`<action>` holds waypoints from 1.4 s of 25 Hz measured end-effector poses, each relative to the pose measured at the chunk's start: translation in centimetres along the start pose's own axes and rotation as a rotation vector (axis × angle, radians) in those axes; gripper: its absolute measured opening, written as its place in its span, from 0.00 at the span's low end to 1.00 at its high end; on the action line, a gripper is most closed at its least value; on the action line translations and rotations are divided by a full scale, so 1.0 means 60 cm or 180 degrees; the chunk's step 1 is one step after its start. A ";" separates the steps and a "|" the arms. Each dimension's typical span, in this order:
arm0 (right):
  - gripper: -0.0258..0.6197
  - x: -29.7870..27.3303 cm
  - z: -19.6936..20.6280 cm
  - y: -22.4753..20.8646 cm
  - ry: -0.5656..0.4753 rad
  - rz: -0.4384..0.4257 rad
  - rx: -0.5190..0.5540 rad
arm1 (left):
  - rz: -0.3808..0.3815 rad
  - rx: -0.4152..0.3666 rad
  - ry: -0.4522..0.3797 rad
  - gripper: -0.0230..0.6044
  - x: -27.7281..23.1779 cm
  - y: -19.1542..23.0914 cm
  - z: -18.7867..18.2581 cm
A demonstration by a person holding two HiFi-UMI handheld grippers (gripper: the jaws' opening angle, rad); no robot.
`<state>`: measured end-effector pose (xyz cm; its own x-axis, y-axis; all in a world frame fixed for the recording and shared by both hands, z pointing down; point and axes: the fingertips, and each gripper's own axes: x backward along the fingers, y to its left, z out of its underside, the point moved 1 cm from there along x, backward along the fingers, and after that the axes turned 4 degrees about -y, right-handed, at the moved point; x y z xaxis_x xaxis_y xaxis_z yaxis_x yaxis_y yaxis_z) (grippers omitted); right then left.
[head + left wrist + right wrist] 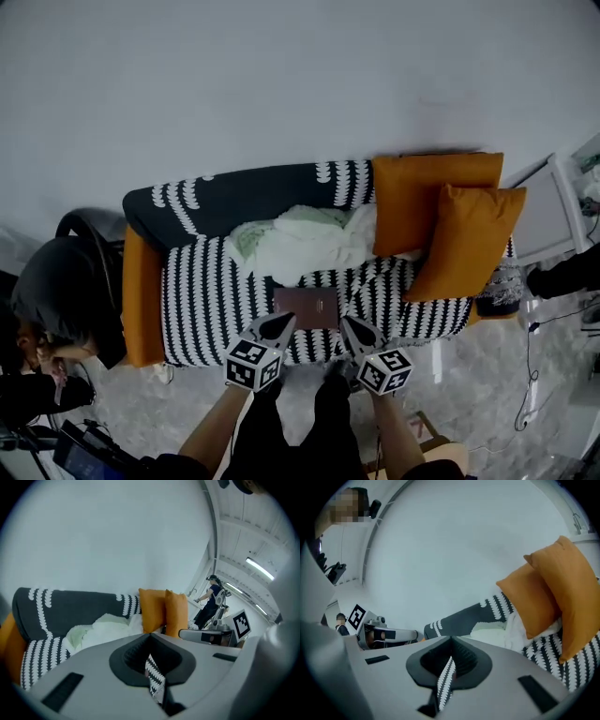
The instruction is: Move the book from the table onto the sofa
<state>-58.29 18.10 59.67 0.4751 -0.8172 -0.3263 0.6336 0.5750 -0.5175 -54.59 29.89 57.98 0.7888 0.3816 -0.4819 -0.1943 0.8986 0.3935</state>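
A dark brown book lies flat on the black-and-white striped sofa, near the seat's front edge. In the head view my left gripper hangs just in front of the book's left corner and my right gripper just in front of its right corner. Both have their jaws shut with nothing between them. In the left gripper view the left gripper points over the sofa back, jaws together. The right gripper looks the same in the right gripper view. The book is hidden in both gripper views.
A crumpled white and pale green blanket lies on the seat behind the book. Two orange cushions lean at the sofa's right end. White furniture stands right of the sofa, a dark chair left. A person stands far off.
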 end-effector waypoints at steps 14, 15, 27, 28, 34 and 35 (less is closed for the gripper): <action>0.07 0.109 -0.147 0.188 -0.0496 -0.0307 0.0560 | 0.0004 -0.0417 -0.0784 0.06 0.147 -0.146 -0.149; 0.07 0.108 -0.153 0.187 -0.0519 -0.0308 0.0572 | 0.0014 -0.0423 -0.0809 0.06 0.144 -0.149 -0.154; 0.07 0.114 -0.177 0.183 -0.0722 -0.0335 0.0551 | 0.0065 -0.0517 -0.0924 0.06 0.129 -0.162 -0.175; 0.07 0.115 -0.177 0.181 -0.0730 -0.0330 0.0545 | 0.0066 -0.0524 -0.0925 0.06 0.129 -0.162 -0.176; 0.07 0.117 -0.177 0.179 -0.0758 -0.0320 0.0516 | 0.0081 -0.0558 -0.0937 0.06 0.130 -0.164 -0.179; 0.07 0.117 -0.177 0.179 -0.0759 -0.0321 0.0515 | 0.0083 -0.0560 -0.0938 0.06 0.129 -0.164 -0.178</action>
<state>-54.62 18.16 43.44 0.5226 -0.8493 -0.0748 0.7649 0.5058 -0.3989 -52.79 26.33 41.98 0.9118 0.3490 -0.2164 -0.2940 0.9227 0.2494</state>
